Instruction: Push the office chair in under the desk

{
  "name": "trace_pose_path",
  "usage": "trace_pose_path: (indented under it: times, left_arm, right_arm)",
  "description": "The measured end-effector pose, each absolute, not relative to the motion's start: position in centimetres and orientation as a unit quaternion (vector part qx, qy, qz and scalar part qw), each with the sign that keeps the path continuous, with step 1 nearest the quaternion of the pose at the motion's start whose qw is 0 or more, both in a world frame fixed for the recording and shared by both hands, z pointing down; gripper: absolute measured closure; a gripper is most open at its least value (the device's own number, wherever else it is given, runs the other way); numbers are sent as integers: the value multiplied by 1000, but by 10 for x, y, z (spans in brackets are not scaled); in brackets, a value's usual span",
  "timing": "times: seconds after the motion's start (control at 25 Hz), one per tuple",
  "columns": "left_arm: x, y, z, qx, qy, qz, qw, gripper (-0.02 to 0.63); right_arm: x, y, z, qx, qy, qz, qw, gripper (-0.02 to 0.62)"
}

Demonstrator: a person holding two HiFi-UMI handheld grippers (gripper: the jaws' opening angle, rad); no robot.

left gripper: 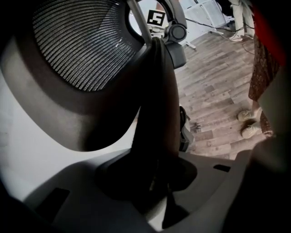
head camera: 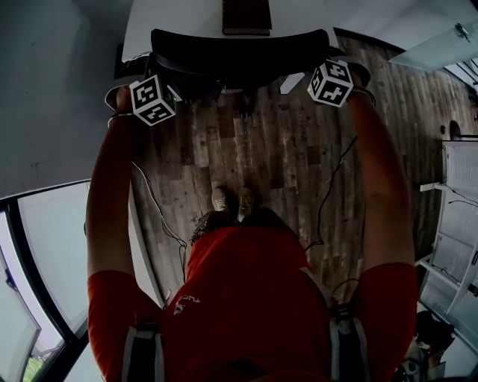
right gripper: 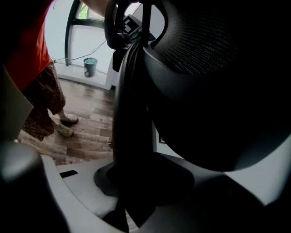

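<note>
Plank floor (head camera: 284, 157) ran to a white desk (head camera: 149, 22), glass wall (head camera: 45, 246) alongside — left gripper (left gripper: 157, 191) and right gripper (right gripper: 136, 191) each clamped the chair (head camera: 239, 48) back.

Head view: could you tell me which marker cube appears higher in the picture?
The right gripper's cube, at the right end of the chair back; the left gripper's cube sits slightly lower.

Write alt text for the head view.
Seen from above, a person in a red top stretches both arms forward, the left gripper and the right gripper gripping either end of the back of a black office chair at a white desk. Below are a wooden floor and the person's shoes.
</note>
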State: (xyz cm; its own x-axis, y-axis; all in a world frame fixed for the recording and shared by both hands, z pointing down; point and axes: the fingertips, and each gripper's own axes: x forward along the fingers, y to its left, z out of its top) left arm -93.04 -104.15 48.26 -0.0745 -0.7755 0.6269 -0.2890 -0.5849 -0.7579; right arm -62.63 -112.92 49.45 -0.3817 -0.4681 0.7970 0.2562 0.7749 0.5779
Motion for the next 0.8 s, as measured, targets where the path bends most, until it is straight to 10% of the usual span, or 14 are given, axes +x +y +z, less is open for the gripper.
trace_pose_path:
  times: [0.8]
  left_arm:
    - [-915, -1061, 481, -642, 409, -607, 228, 449]
  right_arm:
    - [-615, -1169, 491, 86, -761, -342, 545, 417]
